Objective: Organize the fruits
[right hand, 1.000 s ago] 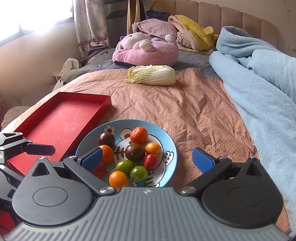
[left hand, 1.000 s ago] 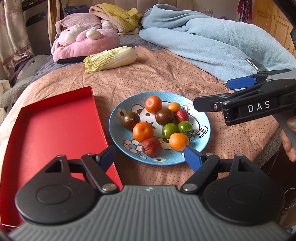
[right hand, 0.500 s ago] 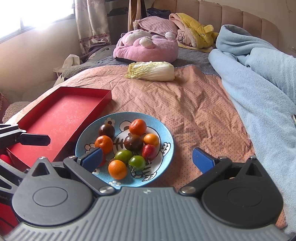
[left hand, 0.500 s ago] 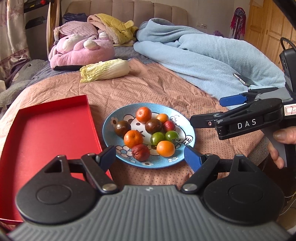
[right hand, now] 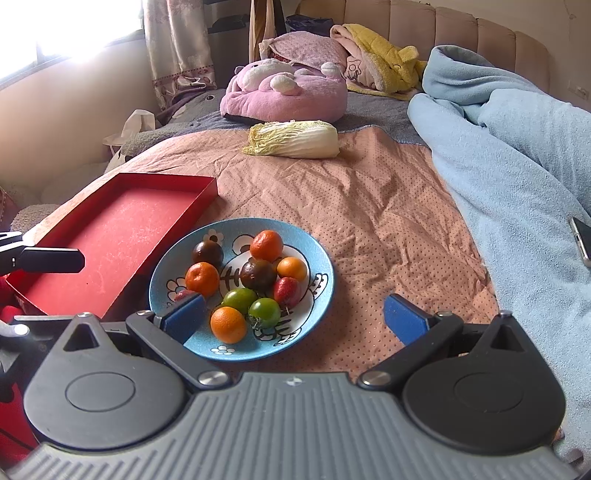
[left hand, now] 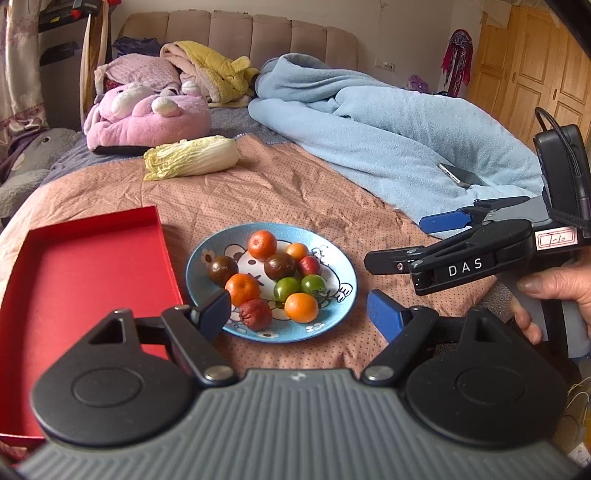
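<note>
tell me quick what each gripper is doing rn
Left gripper: open, holding nothing, over the near edge of the blue plate.
Right gripper: open, holding nothing.

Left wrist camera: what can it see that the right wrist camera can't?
Only the left wrist view shows the person's hand holding the right gripper, and wooden doors. Only the right wrist view shows the bright window. Both show the blue plate of fruit, the red tray and the cabbage.
</note>
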`<action>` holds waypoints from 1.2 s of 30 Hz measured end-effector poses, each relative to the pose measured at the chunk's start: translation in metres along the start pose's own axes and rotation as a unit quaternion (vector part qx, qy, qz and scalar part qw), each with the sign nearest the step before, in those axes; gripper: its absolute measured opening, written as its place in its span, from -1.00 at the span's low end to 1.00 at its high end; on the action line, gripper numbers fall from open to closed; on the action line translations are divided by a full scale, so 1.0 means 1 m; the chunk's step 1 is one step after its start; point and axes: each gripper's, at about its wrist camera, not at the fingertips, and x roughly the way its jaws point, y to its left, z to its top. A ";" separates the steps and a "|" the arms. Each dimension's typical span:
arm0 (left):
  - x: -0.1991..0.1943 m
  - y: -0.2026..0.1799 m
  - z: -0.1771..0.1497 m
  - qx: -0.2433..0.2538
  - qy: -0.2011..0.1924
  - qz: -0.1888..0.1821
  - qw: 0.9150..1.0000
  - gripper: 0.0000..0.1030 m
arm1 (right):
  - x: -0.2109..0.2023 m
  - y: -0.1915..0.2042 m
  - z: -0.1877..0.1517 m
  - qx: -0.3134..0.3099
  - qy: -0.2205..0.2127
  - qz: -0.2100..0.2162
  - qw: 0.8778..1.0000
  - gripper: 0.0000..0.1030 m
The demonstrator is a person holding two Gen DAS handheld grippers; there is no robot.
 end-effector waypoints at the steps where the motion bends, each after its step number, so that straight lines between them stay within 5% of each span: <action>1: 0.000 0.000 0.000 0.000 0.004 0.005 1.000 0.61 | -0.001 0.000 -0.002 -0.001 0.002 0.000 1.000 1.00; 24: -0.004 -0.005 -0.007 0.014 0.009 0.110 0.994 0.61 | -0.021 0.017 -0.023 -0.028 0.028 0.012 0.999 1.00; 36: -0.002 -0.005 -0.005 0.012 0.028 0.115 0.993 0.61 | -0.019 0.024 -0.026 -0.037 0.040 0.019 0.998 1.00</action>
